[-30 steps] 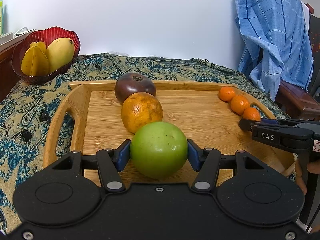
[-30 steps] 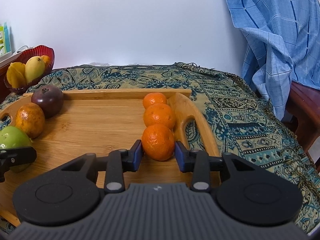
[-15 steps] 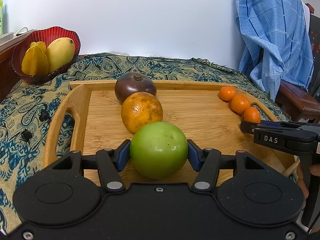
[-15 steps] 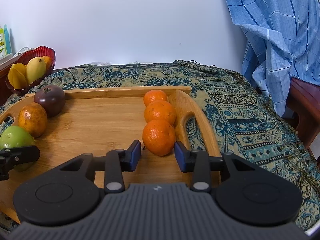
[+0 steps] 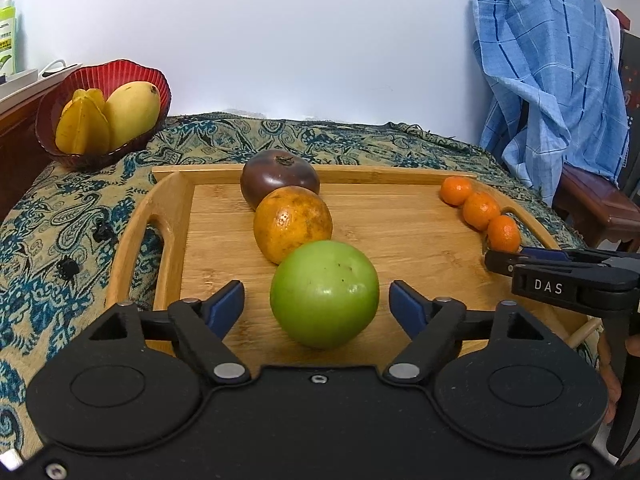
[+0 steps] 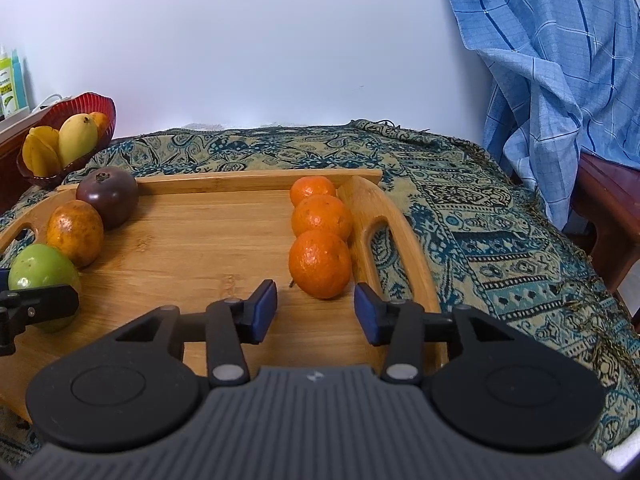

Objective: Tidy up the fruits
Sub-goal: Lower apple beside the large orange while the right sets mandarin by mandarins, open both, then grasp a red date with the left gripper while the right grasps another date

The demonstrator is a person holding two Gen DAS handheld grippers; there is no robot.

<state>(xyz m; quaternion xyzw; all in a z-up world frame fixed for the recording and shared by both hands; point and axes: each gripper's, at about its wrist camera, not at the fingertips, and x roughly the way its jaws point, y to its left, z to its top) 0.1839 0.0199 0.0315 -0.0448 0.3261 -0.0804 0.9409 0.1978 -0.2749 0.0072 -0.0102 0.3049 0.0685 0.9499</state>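
A wooden tray (image 5: pixel 400 216) (image 6: pixel 192 240) lies on a patterned cloth. Along its left side runs a row of a green apple (image 5: pixel 325 294) (image 6: pixel 40 270), a large orange (image 5: pixel 293 224) (image 6: pixel 75 232) and a dark purple fruit (image 5: pixel 279 178) (image 6: pixel 107 196). Three mandarins line the right side, the nearest mandarin (image 6: pixel 320 263) (image 5: pixel 503 233) closest to me. My left gripper (image 5: pixel 318 308) has its jaws opening, with gaps between both pads and the apple resting on the tray. My right gripper (image 6: pixel 316 310) also has its jaws opening, pads clear of the nearest mandarin just ahead of them.
A red bowl (image 5: pixel 116 76) (image 6: pixel 86 106) with a mango and starfruit stands at the back left off the tray. A blue checked cloth (image 5: pixel 552 80) hangs over a chair on the right. A wooden seat (image 6: pixel 608 208) sits beyond the table's right edge.
Both grippers let go: the left pads came off the green apple and spread, and the right pads came off the nearest mandarin and widened. Both fruits stay where they were on the tray.
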